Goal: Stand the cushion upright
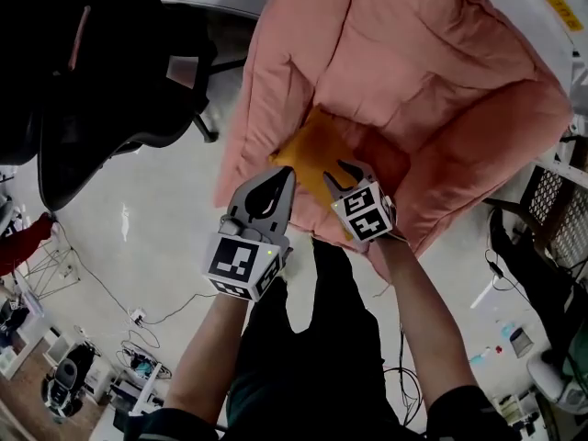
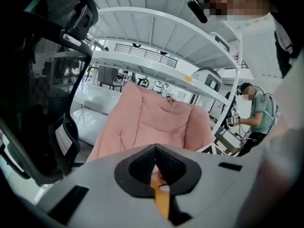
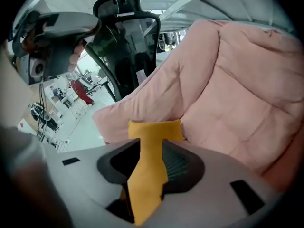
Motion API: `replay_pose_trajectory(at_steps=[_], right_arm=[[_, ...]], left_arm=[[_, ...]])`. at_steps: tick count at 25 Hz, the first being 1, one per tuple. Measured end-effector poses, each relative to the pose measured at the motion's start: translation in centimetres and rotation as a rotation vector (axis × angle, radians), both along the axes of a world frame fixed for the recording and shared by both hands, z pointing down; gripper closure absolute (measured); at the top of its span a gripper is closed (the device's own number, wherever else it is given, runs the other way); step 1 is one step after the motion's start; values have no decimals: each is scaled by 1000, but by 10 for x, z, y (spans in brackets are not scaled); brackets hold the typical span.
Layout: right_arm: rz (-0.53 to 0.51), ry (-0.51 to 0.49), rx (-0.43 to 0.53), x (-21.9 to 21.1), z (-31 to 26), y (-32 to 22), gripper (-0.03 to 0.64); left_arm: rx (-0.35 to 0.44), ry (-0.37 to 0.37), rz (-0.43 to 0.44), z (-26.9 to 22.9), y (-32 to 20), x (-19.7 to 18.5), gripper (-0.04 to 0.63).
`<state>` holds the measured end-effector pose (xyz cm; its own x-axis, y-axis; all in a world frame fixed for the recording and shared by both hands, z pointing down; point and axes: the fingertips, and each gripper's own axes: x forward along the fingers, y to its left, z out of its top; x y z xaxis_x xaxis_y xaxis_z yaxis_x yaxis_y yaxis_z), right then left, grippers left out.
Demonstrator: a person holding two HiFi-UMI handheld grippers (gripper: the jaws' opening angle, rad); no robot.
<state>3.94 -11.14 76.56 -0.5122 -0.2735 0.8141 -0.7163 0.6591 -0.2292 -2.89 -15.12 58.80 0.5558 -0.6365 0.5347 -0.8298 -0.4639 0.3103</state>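
An orange cushion point(image 1: 312, 154) lies low on the seat of a pink padded lounge chair point(image 1: 413, 72). My left gripper point(image 1: 278, 180) is at the cushion's near left edge, and in the left gripper view its jaws point(image 2: 155, 167) are pinched together on a strip of the orange cushion point(image 2: 161, 201). My right gripper point(image 1: 347, 175) is at the near right edge. In the right gripper view a fold of the cushion point(image 3: 154, 129) runs between the jaws of the right gripper point(image 3: 154, 148); a dark gap shows on the fold's left side, so the pads do not squeeze it.
A black mesh office chair point(image 1: 101, 72) stands left of the pink chair on the pale floor. White shelving point(image 2: 156, 32) rises behind the pink chair point(image 2: 152, 118). A person point(image 2: 259, 110) stands far back at the right. Cables and gear lie on the floor point(image 1: 138, 320).
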Motion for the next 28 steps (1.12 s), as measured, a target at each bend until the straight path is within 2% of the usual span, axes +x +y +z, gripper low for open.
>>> replay_pose_trajectory(at_steps=[10,16,21,28], right_arm=[[-106,53,-112,-31,60,-30,369],[-133,80,-202,-38,81,-34,359],[-152,69,-236,-42,93,-33,409],[-149,50,-241,-43,93,-27,538]], left_arm=[[-36,-6,-49,19,-6,-12,591],[-52,-18,-60,23,-7,-20,591],[-67,-19,-73,27,-4,-20,591],[-65,-16,-81,23,-1,-19,591]])
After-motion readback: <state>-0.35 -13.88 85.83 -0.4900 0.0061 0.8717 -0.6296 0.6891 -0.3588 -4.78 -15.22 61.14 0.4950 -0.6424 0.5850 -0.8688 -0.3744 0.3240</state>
